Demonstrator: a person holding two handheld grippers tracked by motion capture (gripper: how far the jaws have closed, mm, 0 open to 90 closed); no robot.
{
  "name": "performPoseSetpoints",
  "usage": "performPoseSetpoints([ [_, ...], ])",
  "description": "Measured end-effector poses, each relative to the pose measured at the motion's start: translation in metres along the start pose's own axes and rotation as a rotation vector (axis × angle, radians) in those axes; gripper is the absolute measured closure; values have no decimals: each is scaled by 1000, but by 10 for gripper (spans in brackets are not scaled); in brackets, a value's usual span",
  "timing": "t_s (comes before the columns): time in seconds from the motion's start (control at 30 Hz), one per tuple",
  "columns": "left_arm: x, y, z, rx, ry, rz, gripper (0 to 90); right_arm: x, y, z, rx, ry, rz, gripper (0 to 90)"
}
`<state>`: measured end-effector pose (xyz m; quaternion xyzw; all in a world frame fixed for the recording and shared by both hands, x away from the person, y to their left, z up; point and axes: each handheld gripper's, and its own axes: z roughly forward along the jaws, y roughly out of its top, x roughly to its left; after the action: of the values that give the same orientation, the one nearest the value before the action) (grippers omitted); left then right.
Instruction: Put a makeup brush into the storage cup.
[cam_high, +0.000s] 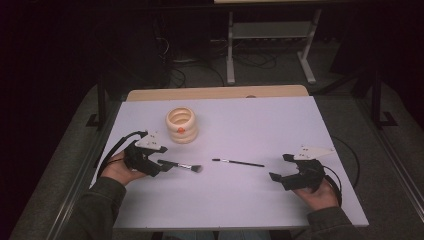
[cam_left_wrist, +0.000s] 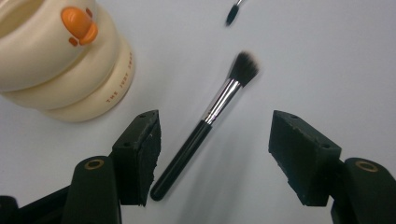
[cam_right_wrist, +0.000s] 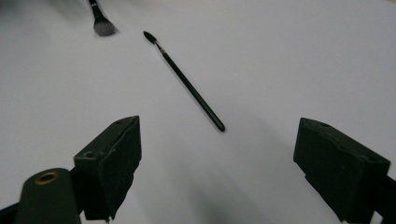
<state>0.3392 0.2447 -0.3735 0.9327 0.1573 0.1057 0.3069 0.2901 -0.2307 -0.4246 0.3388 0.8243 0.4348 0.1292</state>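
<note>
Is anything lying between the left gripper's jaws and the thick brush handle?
Nothing visible: the left gripper has its jaws open astride the thick brush, bare table on both sides. The cream holder stands off to one side.

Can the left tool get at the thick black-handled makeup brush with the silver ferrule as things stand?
Probably yes. The left tool is open, and the thick black-handled makeup brush with the silver ferrule already lies flat on the white table between its jaws, untouched. The cream ringed cup stands off to the side.
</note>
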Motion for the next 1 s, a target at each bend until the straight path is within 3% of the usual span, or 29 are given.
performPoseSetpoints([
  [0.13,9,5,11,33,-41,19,360,1,1,1,5,5,-15,142],
  [0.37,16,12,24,92,-91,61,414,0,1,3,12,15,0,143],
  [0.4,17,12,28,93,-105,43,437,0,1,4,17,21,-12,143],
  [0.53,22,11,38,143,-138,58,501,4,2,6,28,34,-31,150],
  [0.63,25,9,47,181,-143,58,539,3,2,8,34,44,-29,149],
  [0.93,23,12,58,220,-166,124,635,3,2,8,24,56,-9,155],
  [1.0,24,13,59,225,-173,115,652,2,1,8,36,62,-8,155],
])
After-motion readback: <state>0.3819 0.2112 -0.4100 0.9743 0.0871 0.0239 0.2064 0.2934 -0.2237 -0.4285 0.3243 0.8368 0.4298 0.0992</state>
